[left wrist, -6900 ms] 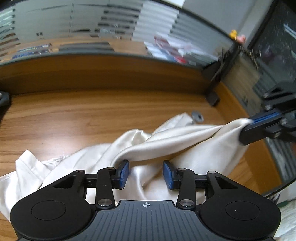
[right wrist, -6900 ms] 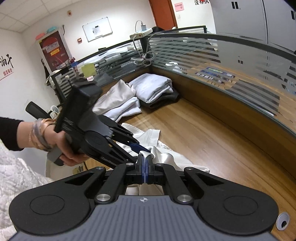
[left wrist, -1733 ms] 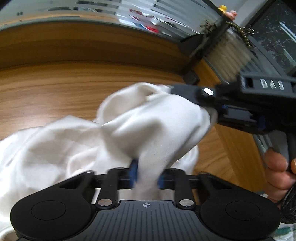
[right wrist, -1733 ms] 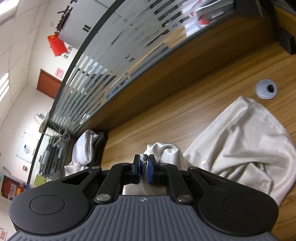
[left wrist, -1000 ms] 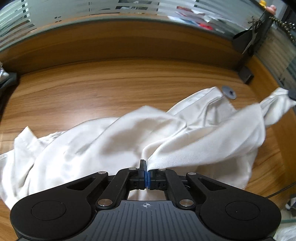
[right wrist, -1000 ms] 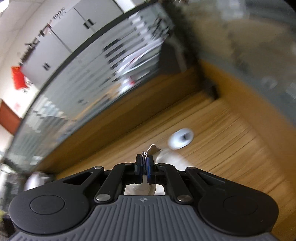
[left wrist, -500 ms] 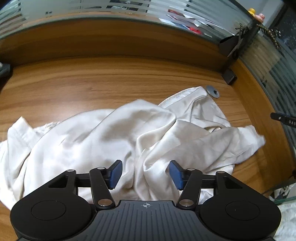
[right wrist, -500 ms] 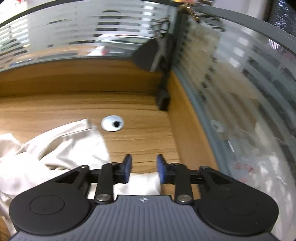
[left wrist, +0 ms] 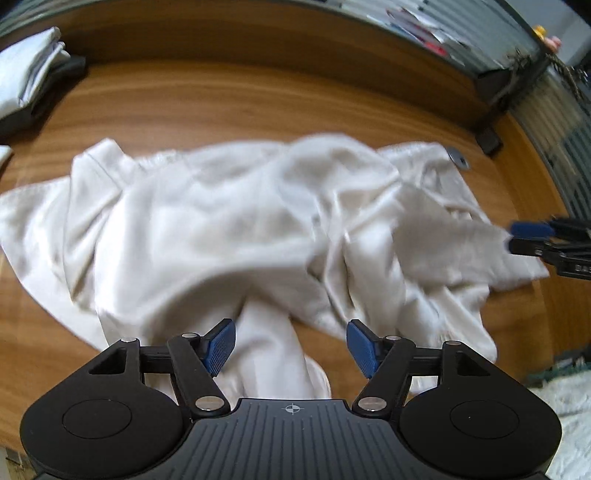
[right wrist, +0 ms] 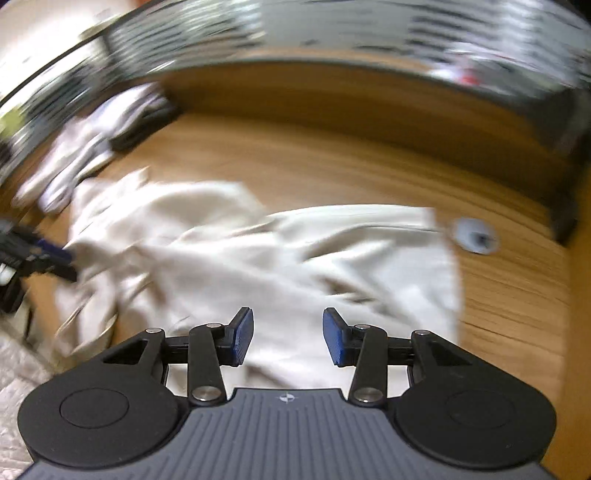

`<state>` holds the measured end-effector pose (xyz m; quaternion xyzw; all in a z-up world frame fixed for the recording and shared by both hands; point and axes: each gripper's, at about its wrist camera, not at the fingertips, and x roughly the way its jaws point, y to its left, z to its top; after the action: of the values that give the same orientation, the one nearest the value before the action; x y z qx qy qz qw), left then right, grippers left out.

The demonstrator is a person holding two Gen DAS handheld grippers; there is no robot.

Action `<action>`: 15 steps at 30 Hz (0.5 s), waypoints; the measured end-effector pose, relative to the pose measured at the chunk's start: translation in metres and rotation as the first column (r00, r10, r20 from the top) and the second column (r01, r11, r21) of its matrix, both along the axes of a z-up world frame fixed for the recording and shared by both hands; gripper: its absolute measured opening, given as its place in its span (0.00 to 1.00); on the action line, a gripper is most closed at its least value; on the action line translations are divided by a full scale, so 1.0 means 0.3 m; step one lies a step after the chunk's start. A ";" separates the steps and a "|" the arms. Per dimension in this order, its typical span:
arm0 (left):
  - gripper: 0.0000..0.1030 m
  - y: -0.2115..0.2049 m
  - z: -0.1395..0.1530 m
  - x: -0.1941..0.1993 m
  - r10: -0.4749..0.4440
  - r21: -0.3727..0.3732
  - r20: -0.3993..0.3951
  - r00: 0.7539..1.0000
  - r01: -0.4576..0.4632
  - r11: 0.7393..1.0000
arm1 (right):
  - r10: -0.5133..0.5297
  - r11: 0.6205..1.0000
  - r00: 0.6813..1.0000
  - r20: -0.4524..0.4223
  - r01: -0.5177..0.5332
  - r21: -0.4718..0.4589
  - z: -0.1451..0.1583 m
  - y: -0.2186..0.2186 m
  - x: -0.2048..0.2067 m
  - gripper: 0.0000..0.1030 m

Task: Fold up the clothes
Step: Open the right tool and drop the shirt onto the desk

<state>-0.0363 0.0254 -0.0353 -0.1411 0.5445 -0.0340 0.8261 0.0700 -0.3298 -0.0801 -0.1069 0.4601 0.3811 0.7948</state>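
Observation:
A cream-white shirt (left wrist: 229, 229) lies crumpled across the wooden desk (left wrist: 258, 103). My left gripper (left wrist: 291, 345) hovers over the shirt's near edge. Its jaws are opening, with a fold of cloth under the gap and neither blue pad pressing on it. In the left wrist view my right gripper (left wrist: 521, 238) reaches in from the right, at the shirt's right-hand flap. In the blurred right wrist view my right gripper (right wrist: 288, 341) is also opening above the shirt (right wrist: 258, 258), pads clear of the cloth. My left gripper (right wrist: 48, 258) shows there at the left edge.
Folded white clothes (left wrist: 33, 74) rest on a dark item at the back left. A grey cable grommet (left wrist: 458, 160) sits by the shirt's far right corner. A striped glass partition (left wrist: 424, 22) curves round the desk's back. White fleecy fabric (left wrist: 565, 406) lies beyond the near right edge.
Both grippers were shut on the shirt a second ago and have let go; the lifted cloth has dropped onto the desk. The right gripper has rolled and swung round to face the shirt.

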 end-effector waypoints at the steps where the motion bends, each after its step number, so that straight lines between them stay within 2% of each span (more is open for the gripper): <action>1: 0.67 -0.015 -0.007 -0.015 -0.010 -0.006 -0.005 1.000 0.010 1.000 | 0.052 0.999 0.999 -0.009 -0.052 0.001 -0.017 0.039 -0.019 0.46; 4: 0.67 -0.057 -0.037 -0.053 -0.021 -0.029 -0.022 1.000 0.020 0.999 | 0.188 0.982 0.981 -0.053 -0.188 0.010 -0.055 0.144 -0.078 0.46; 8: 0.67 -0.121 -0.086 -0.086 -0.063 -0.004 -0.053 0.997 0.063 0.998 | 0.308 0.950 0.948 -0.077 -0.310 -0.027 -0.087 0.240 -0.156 0.46; 11: 0.67 -0.150 -0.132 -0.098 -0.064 0.008 -0.089 0.994 0.065 0.998 | 0.349 0.934 0.932 -0.096 -0.354 -0.050 -0.132 0.274 -0.175 0.46; 15: 0.66 -0.174 -0.178 -0.094 -0.022 0.063 -0.129 0.991 0.030 0.998 | 0.396 0.908 0.911 -0.117 -0.407 -0.096 -0.199 0.320 -0.196 0.46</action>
<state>-0.0646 -0.0267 -0.0887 -0.1089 0.5992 -0.0179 0.7929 0.0111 -0.2338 -0.1397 -0.2278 0.4871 0.5132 0.6689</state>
